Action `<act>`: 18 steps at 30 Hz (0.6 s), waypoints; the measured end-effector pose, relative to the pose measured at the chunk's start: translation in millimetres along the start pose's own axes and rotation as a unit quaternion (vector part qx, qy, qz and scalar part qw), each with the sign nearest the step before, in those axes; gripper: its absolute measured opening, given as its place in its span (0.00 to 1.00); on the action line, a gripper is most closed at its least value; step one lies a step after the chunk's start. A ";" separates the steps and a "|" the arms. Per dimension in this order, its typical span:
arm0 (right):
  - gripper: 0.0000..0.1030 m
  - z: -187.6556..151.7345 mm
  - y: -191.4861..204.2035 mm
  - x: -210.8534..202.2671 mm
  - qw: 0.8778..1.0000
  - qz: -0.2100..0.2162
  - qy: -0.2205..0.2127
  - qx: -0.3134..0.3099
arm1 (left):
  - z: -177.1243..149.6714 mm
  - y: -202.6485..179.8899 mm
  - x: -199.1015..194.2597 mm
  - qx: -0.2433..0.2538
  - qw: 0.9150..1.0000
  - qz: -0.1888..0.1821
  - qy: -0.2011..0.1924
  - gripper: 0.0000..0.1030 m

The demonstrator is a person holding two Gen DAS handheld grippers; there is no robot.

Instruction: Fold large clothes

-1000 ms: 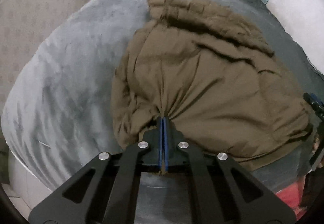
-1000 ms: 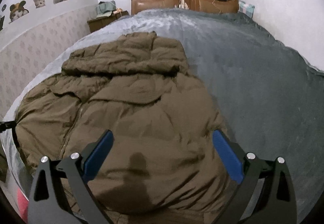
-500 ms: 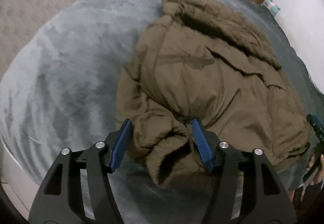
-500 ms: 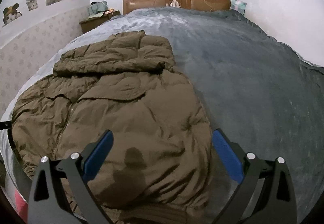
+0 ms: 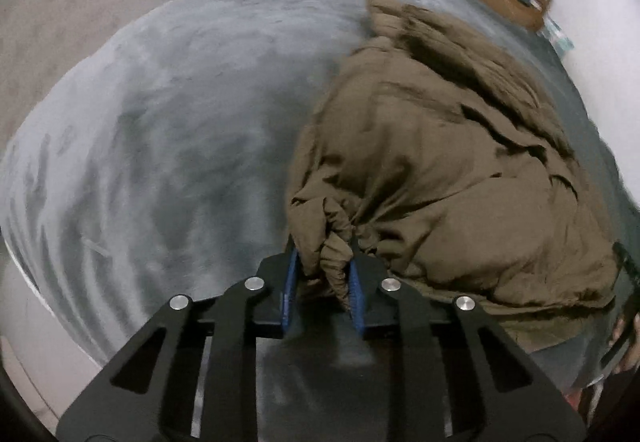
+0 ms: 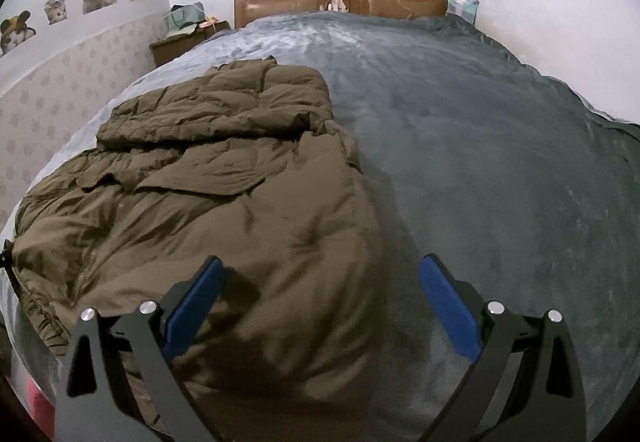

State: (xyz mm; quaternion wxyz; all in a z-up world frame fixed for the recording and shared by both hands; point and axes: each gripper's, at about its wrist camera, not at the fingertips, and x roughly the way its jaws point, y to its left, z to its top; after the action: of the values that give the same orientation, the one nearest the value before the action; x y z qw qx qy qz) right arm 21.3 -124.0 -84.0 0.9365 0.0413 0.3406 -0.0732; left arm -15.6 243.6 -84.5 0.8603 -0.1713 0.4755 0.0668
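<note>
Since half a second ago my left gripper (image 5: 322,262) has clamped a bunched jacket (image 5: 440,170) fold, while my right gripper (image 6: 320,282) hangs apart over its near edge.

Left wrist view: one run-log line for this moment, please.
left gripper: shut on jacket cuff | right gripper: open above jacket | jacket: on grey bed cover

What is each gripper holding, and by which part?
The left gripper pinches a bunched fold at the near edge of the brown jacket. The right gripper is open and holds nothing.
</note>
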 end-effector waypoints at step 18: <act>0.95 -25.5 10.1 -12.0 0.999 0.026 0.027 0.007 | -6.6 -1.3 4.2 -0.019 0.999 0.018 -0.020 0.21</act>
State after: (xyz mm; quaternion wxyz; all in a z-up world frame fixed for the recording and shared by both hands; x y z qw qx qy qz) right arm -2.2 -109.5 -95.5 0.9283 0.0586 0.3637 -0.0500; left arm -18.2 239.8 -91.0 0.8651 -0.1774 0.4595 0.0951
